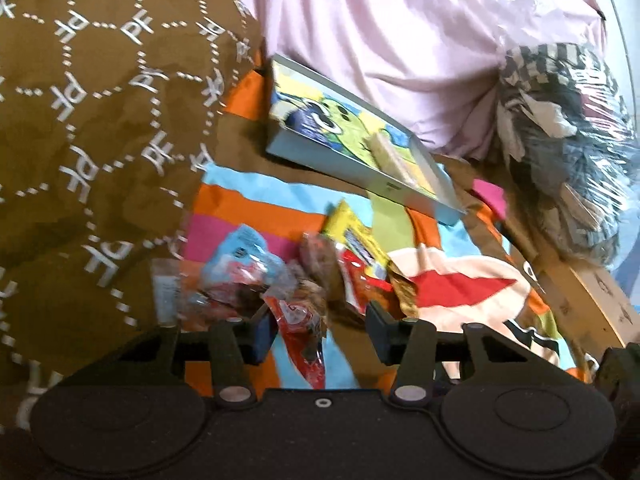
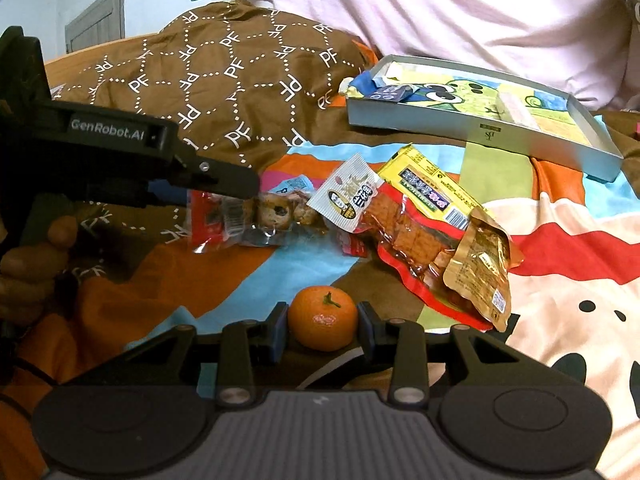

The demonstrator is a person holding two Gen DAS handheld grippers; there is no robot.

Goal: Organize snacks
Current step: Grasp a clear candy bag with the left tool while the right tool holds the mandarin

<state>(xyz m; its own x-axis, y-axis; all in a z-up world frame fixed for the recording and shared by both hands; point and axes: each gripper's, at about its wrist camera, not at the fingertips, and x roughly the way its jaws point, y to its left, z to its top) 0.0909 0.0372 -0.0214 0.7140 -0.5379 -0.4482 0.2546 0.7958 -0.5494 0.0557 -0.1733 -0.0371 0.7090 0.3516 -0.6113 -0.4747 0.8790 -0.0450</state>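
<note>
Orange mandarin (image 2: 322,322) with a green stem. Behind it, a red-edged snack pouch (image 2: 408,240), a gold foil packet (image 2: 480,268) and a yellow packet (image 2: 432,192) (dark label). Beyond these, a grey tray (image 2: 472,128) lined with a green cartoon print. Left of the tray, a brown quilt (image 2: 224,92), white "PF" lattice.

Glossy plastic snack packets (image 2: 416,216) on matt cloth bedspread (image 2: 560,280).

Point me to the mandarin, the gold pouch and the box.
mandarin (image 2: 322,323), right wrist view, middle of its peel.
gold pouch (image 2: 482,268), right wrist view, its flat face.
box (image 2: 460,128), right wrist view, near side wall.
</note>
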